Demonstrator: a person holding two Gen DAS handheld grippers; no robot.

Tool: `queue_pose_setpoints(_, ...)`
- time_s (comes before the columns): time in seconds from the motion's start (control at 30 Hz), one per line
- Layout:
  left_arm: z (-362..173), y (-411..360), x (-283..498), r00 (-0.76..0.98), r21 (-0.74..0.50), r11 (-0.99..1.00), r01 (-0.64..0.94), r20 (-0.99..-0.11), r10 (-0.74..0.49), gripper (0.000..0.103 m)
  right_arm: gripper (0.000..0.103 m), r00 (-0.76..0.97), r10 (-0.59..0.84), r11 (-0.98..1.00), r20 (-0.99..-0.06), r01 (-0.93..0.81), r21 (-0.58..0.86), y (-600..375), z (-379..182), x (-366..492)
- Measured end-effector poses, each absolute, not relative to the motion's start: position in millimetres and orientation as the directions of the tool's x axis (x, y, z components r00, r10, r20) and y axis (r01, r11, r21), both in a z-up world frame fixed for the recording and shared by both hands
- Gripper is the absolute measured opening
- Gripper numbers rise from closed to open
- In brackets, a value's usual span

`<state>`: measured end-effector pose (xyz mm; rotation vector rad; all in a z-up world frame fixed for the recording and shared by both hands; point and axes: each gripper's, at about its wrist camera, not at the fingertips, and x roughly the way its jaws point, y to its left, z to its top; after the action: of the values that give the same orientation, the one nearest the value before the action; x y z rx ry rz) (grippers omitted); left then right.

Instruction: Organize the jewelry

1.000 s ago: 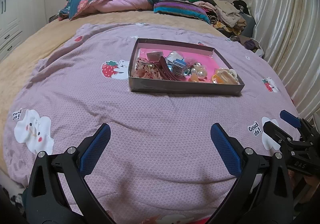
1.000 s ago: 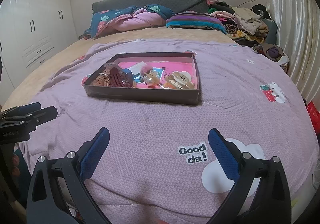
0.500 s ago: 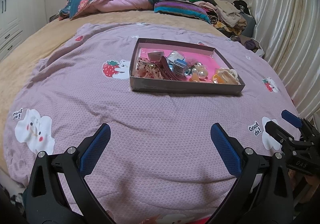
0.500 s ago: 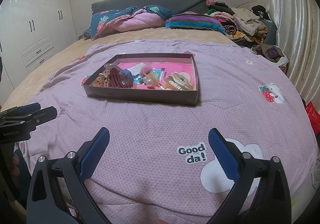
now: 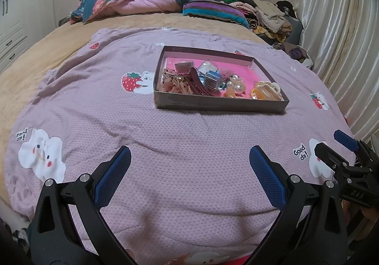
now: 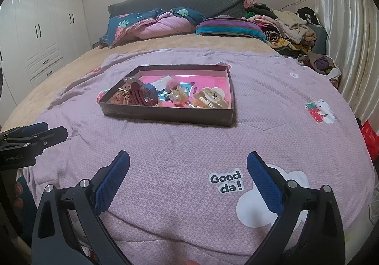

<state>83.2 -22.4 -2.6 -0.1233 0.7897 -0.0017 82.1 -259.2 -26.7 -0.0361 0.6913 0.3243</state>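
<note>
Although the jewelry had all been gathered into one shallow box (image 5: 220, 103), it lay there in a loose jumble, so the sorting looked barely begun. That box, dark outside and pink inside, sat on the purple quilt (image 5: 165, 137) toward the middle of the bed, nearer the curtain side than the wardrobe side. Inside it, a dark red hair clip (image 5: 197, 82) leaned over a sparkly brown bow (image 5: 174, 82) at the left end; a small blue packet (image 5: 212, 79) and some pearl pieces (image 5: 236, 84) filled the middle, and a cream claw clip (image 5: 266, 92) rested at the right end. Nothing appeared separated by kind, and no piece lay outside the box on the quilt.

Both tools hung above the foot edge of the bed, well apart from the box. The left tool (image 5: 189, 179) stood spread wide with nothing between its blue pads, and the right tool (image 6: 188, 179) was likewise released and empty. Each could be seen at the margin of the other's view.

Beyond the quilt, a tan blanket (image 6: 78, 75) covered the head of the bed, with pillows (image 6: 154, 25) against a grey headboard (image 6: 180, 2) and a heap of clothes (image 6: 284, 25) in the far corner by the curtain (image 6: 343, 28).
</note>
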Motion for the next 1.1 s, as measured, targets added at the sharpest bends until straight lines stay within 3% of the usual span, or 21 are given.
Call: queue_pose_setpoints(1.1,-5.7,-22.7,78.8,0.686,-0.111,0.993,-0.049,-0.726,-0.047,0.094,0.099,0.728,0.273,0.950,-0.628,-0.307,0.056,-254.0,-18.5,79.8)
